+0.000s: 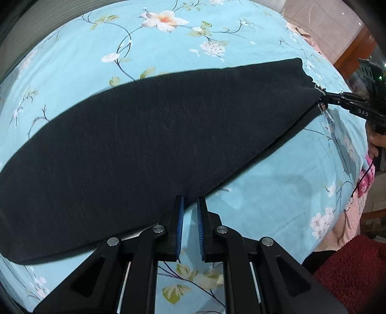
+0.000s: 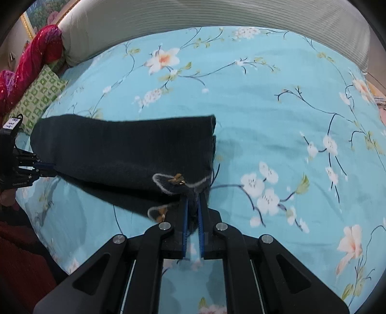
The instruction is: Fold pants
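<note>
Dark navy pants (image 1: pixel 144 145) lie folded lengthwise in a long band across the floral light-blue bed sheet (image 1: pixel 277 193). My left gripper (image 1: pixel 190 203) points down at their near edge. Its jaws stand slightly apart with only sheet showing between the blue pads (image 1: pixel 180 224), and the fabric edge is just at the fingertips. The right wrist view has the left gripper (image 2: pixel 51 167) at the far left end of the pants (image 2: pixel 120 149). My right gripper (image 2: pixel 193 200) is shut on the waist corner beside the brass rivets. In the left wrist view that corner hangs pinched and slightly lifted in the right gripper (image 1: pixel 324 99).
A beige ribbed headboard (image 2: pixel 217 17) runs along the far side of the bed. A green patterned pillow (image 2: pixel 41 96) and red-pink fabric (image 2: pixel 31 60) lie at the left. A person's hand (image 1: pixel 376 142) holds the right tool, and a dark red garment (image 1: pixel 349 270) is nearby.
</note>
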{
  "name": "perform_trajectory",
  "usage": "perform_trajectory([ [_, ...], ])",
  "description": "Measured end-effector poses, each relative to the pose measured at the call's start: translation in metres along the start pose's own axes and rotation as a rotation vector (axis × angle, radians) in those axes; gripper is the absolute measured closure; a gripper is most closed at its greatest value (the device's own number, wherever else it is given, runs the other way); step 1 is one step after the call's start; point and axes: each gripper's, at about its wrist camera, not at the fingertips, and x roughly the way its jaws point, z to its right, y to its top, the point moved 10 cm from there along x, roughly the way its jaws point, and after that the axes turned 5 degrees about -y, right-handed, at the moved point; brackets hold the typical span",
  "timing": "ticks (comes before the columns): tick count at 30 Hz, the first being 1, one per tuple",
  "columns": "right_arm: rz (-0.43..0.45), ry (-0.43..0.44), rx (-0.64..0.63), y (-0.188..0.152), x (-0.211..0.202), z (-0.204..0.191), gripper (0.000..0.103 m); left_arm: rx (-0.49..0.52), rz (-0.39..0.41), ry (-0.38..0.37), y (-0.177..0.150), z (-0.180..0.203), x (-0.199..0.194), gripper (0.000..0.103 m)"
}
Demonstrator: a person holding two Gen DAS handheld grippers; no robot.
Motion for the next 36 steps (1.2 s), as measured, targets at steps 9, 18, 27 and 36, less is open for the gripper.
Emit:
perform_trajectory([
  [9, 0.025, 0.057, 0.134, -0.003, -0.027, -0.020, 0.064, -0.187, 0.049, -0.016, -0.033, -0.029, -0.022, 0.080],
  [18, -0.001, 0.180, 0.146, 0.001, -0.009, -0.086, 0.062, -0.505, 0.126, 0.034, -0.073, -0.114, -0.059, 0.075],
  [27, -0.027, 0.318, -0.016, 0.021, 0.010, -0.186, 0.062, -0.843, 0.205, 0.074, -0.117, -0.218, -0.088, 0.072],
  [36, -0.026, 0.455, -0.296, 0.032, 0.022, -0.326, 0.062, -1.057, 0.263, 0.093, -0.143, -0.293, -0.100, 0.068],
])
